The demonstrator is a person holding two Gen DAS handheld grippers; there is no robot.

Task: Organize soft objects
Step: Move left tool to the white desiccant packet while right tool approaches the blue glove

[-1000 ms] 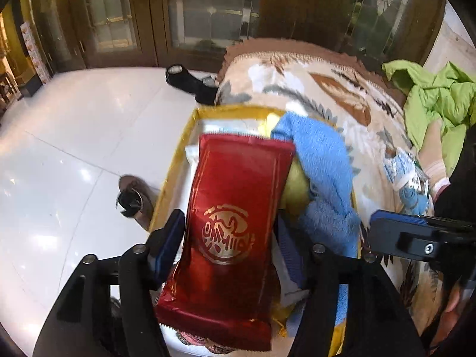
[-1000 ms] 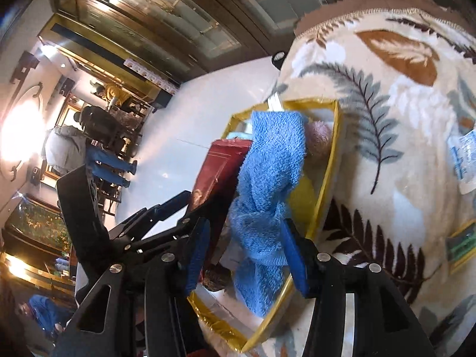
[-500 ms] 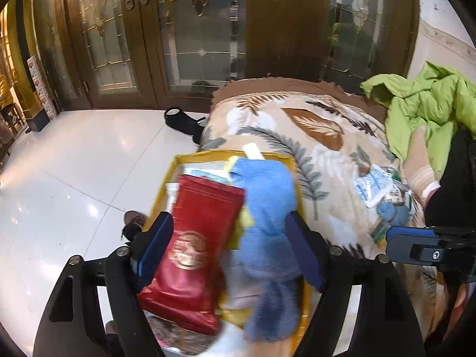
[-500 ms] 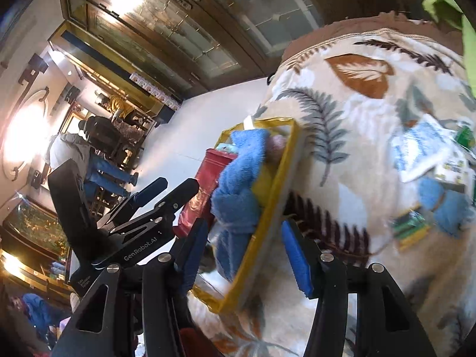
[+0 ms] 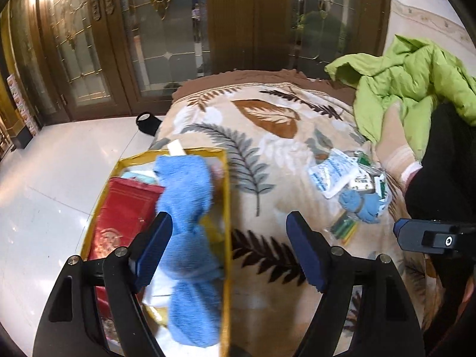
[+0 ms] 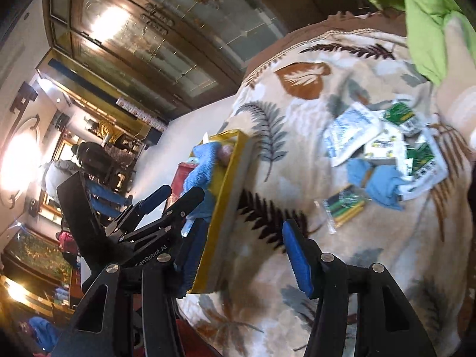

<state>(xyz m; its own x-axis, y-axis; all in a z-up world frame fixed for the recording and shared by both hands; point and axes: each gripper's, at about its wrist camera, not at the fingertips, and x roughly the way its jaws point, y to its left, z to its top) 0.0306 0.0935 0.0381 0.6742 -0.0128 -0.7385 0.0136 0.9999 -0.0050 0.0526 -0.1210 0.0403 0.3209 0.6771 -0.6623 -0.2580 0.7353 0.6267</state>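
Blue towel [image 5: 187, 208] lies inside the gold-rimmed box [image 5: 227, 196], its long axis running near to far, beside the red packet [image 5: 125, 211] at the left. Open leaf-print blanket [image 5: 267, 154] stretches right toward the scattered packets [image 5: 342, 175]. Left gripper [image 5: 229, 244] and right gripper [image 6: 241, 253] both hang released, empty. A second ago the left gripper clasped the red packet; now it rests in the box.

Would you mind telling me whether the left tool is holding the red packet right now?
No, the left tool is open and empty, and the red packet lies in the yellow box beside the blue towel.
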